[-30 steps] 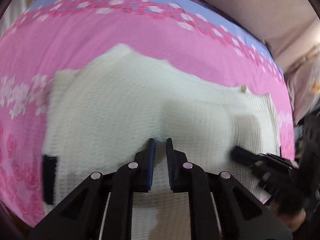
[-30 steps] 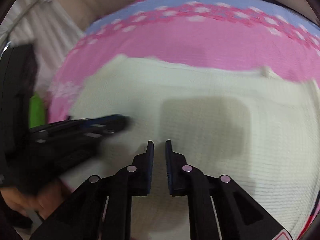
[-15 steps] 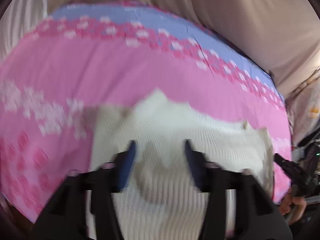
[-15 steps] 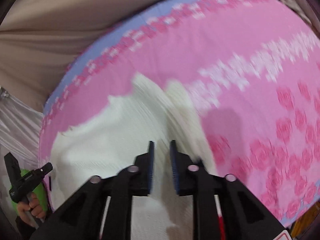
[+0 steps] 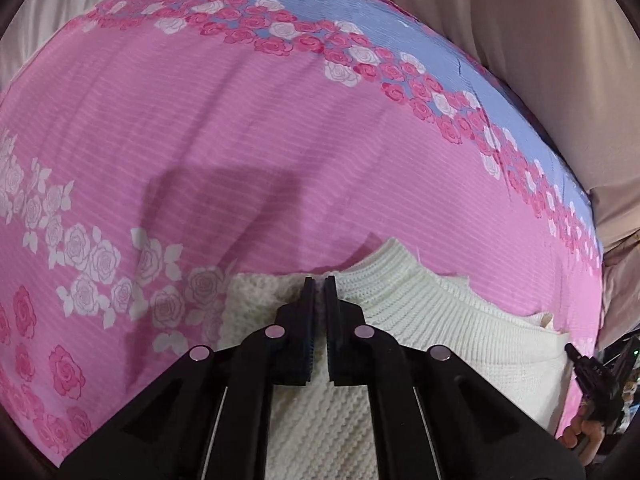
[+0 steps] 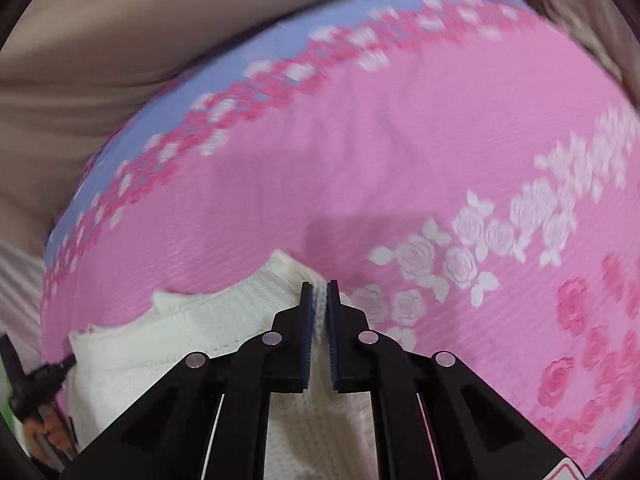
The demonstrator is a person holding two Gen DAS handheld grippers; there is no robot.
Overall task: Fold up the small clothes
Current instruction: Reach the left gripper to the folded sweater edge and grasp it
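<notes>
**Both grippers clamped on the far edge of one knit garment**

One white knit garment (image 5: 420, 320) lies on the pink floral bedsheet (image 5: 280, 140), at the near side of the bed. No other clothing is visible in either view.

Left gripper (image 5: 319, 284): jaws closed, knit fabric pinched between the pads at the garment's far edge, near its left end. Right gripper (image 6: 319, 288): jaws closed likewise, with white fabric visible between the pads at the far edge, near the right end.

The garment's long axis runs side to side between the two grippers. Its body extends from each pair of fingers back toward the person. Bare sheet lies beyond the tips.

Judgement: the held edge would need to be carried toward the near edge. Each hand is at its own corner; neither is nearer.

Count: one garment, two grippers, one sheet.
</notes>
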